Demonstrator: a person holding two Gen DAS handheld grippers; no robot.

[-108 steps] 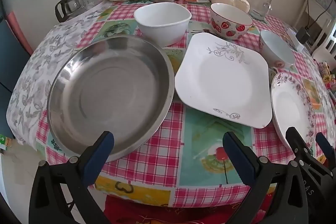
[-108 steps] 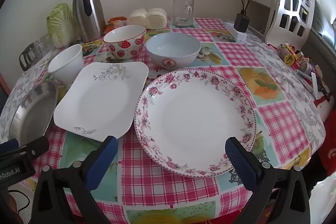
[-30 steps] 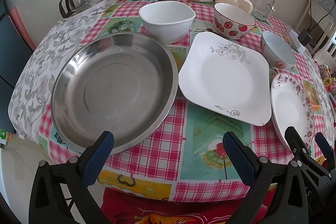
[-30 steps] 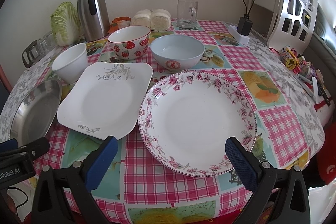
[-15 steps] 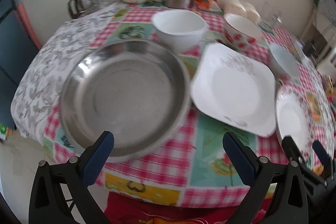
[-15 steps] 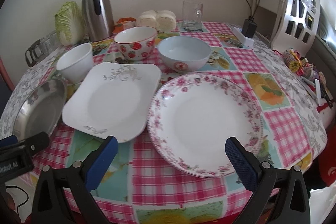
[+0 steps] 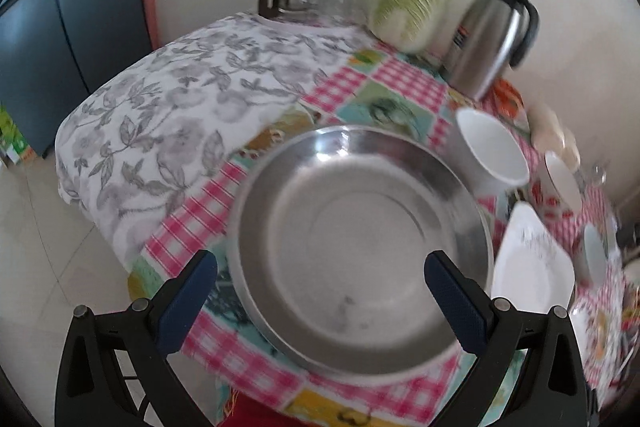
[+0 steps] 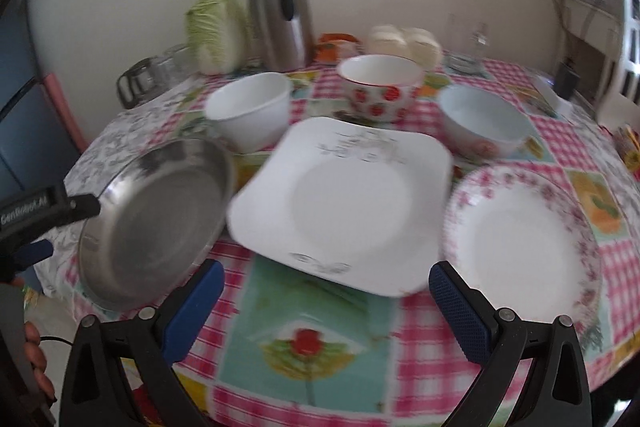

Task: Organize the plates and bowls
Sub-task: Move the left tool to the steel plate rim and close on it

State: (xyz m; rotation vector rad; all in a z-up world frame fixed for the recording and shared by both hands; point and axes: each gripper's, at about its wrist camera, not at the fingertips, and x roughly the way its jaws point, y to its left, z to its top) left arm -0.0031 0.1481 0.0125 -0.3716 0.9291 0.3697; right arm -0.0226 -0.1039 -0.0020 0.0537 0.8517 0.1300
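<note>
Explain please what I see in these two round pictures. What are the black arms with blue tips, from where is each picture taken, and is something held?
No robot here: a person carries a two-finger gripper in each hand, with a wide-angle camera on each looking along its fingers. The blue tips are finger pads.

The left gripper faces a steel pan. The right gripper faces a square white plate, with a floral plate beside it. Behind stand a white bowl, a strawberry bowl and a pale blue bowl, on a checked tablecloth.

Both grippers are open; nothing is held.

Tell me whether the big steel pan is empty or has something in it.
Empty. The steel pan shows bare metal across its bottom, only faint smudges; nothing sits inside.
</note>
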